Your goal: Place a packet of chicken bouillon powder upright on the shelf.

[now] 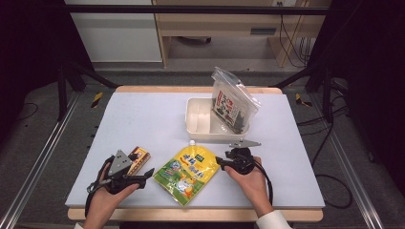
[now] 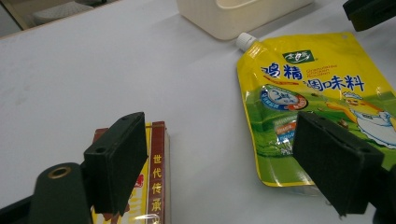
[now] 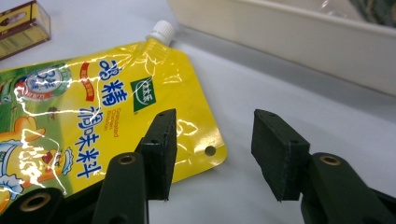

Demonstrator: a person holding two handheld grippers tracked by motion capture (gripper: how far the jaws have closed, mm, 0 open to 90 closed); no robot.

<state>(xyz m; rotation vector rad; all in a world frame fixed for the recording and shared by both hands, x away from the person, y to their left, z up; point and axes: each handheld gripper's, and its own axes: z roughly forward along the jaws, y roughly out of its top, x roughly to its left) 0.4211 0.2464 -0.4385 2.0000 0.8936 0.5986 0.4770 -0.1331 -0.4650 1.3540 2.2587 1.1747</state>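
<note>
Pouch: the yellow spouted pouch (image 1: 186,173) lay flat at the near middle of the desk (image 1: 143,119), glossy and limp.
Right tool (image 3: 212,154): half open, empty, straddling the pouch's corner.
Left tool (image 2: 224,163): wide, empty, over the small carton (image 2: 152,186).
Risk: I feared the slick film would slide.
Tray (image 1: 198,125): rigid cream plastic, probably.
</note>
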